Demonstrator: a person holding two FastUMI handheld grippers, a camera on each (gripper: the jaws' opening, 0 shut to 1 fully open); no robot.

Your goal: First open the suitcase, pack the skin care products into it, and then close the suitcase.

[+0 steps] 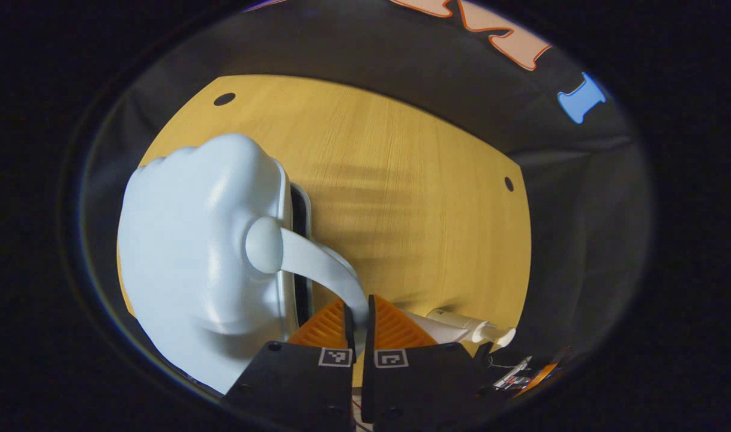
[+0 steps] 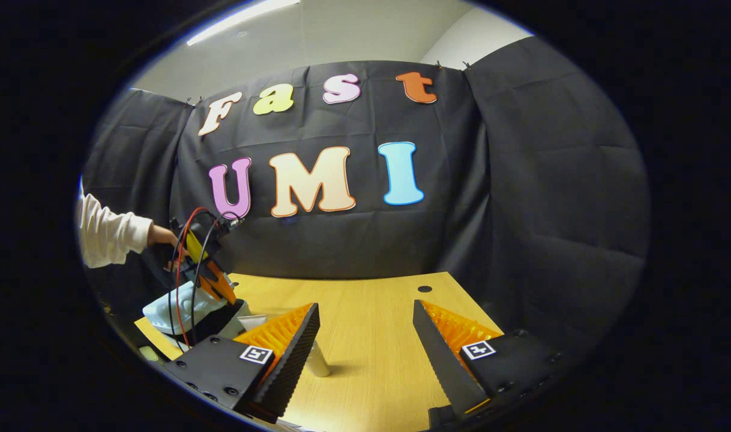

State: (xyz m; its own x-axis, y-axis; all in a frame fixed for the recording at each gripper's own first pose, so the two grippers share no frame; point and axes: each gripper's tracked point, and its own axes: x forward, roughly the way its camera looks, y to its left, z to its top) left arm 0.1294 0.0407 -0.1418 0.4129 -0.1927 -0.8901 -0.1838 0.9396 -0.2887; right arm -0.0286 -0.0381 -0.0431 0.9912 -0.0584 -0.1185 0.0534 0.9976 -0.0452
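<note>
Suitcase handle in our left gripper
Its fingers pinch the pale suitcase handle; our right gripper hangs spread above the table

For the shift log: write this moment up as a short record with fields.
Stage: opening
Left tool: shut on the curved handle of the pale blue hard-shell suitcase
Right tool: open, holding nothing, above the wooden table
Suitcase: a dark gap shows at its seam
Skin care: white tube lies on the table beside the left tool; small pale cylinder stands by the right tool's finger
</note>
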